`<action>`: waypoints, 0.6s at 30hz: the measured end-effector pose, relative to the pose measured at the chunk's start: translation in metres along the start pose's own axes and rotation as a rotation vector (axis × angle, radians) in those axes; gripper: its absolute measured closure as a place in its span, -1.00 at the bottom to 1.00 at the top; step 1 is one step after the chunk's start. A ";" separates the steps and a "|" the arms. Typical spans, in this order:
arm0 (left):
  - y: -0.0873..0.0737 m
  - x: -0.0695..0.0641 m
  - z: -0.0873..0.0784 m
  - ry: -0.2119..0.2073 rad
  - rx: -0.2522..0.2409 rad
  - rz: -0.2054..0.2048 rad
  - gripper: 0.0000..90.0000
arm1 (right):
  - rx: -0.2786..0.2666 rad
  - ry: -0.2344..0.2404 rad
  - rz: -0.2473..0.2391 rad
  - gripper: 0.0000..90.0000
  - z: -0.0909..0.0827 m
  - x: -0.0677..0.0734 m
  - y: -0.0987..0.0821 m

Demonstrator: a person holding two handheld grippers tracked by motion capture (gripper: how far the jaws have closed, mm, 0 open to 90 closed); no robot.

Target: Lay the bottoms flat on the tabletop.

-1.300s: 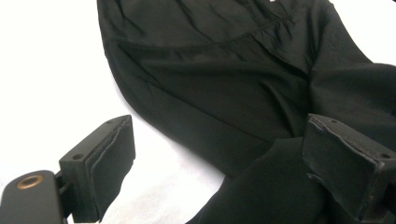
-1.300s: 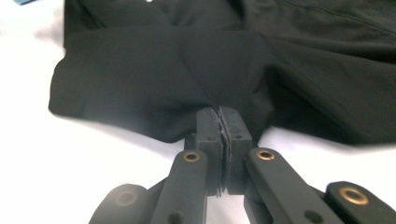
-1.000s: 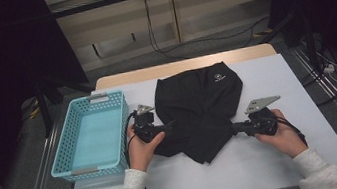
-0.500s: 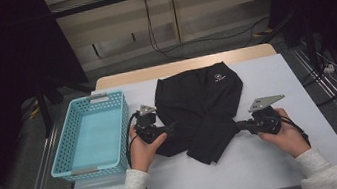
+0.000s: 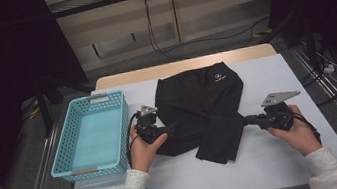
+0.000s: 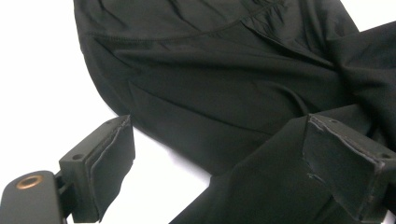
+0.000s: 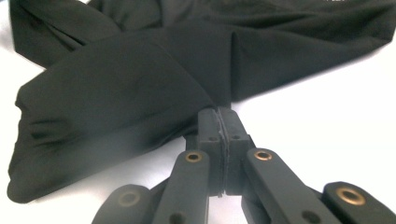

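A black garment (image 5: 198,105) with a small white logo lies spread on the white table (image 5: 279,169). My left gripper (image 5: 169,129) rests at the garment's left edge. Its jaws stand wide open in the left gripper view, and the black cloth (image 6: 224,93) runs between them and against the right pad (image 6: 345,163). My right gripper (image 5: 249,120) is at the garment's lower right. In the right gripper view its jaws (image 7: 219,114) are pressed together on a fold of the garment (image 7: 116,93). That fold stretches out toward the right hand.
An empty light-blue plastic basket (image 5: 61,166) stands on the table's left side, close to my left hand. Bare white table lies in front of and to the right of the garment. Dark floor, cables and stands surround the table.
My right gripper has moved to the right, drawing the garment's lower flap out with it. The left gripper has stayed where it was.
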State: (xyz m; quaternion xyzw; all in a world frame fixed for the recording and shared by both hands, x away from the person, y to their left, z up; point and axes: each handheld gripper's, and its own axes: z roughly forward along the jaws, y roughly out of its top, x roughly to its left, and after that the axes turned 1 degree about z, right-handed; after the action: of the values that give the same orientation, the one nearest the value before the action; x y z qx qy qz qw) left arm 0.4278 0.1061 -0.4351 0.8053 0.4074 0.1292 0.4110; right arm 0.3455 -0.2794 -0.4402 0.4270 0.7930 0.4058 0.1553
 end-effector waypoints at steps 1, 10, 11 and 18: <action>0.000 0.000 0.001 -0.001 0.003 0.002 -0.78 | 0.006 -0.012 -0.004 0.88 0.000 0.000 -0.001; -0.004 -0.006 0.010 -0.010 0.027 0.018 -0.73 | -0.032 0.038 -0.035 0.50 0.011 0.026 0.012; -0.005 -0.007 0.011 -0.013 0.028 0.024 -0.72 | -0.031 0.063 -0.036 0.48 0.016 0.030 0.013; -0.010 -0.014 0.020 -0.076 0.059 0.077 -0.43 | 0.103 0.097 -0.144 0.51 0.048 0.060 0.009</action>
State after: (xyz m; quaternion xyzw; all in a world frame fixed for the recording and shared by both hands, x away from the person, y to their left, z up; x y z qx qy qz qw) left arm 0.4243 0.0877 -0.4542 0.8365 0.3637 0.1020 0.3969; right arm 0.3434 -0.2038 -0.4572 0.3564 0.8481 0.3723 0.1232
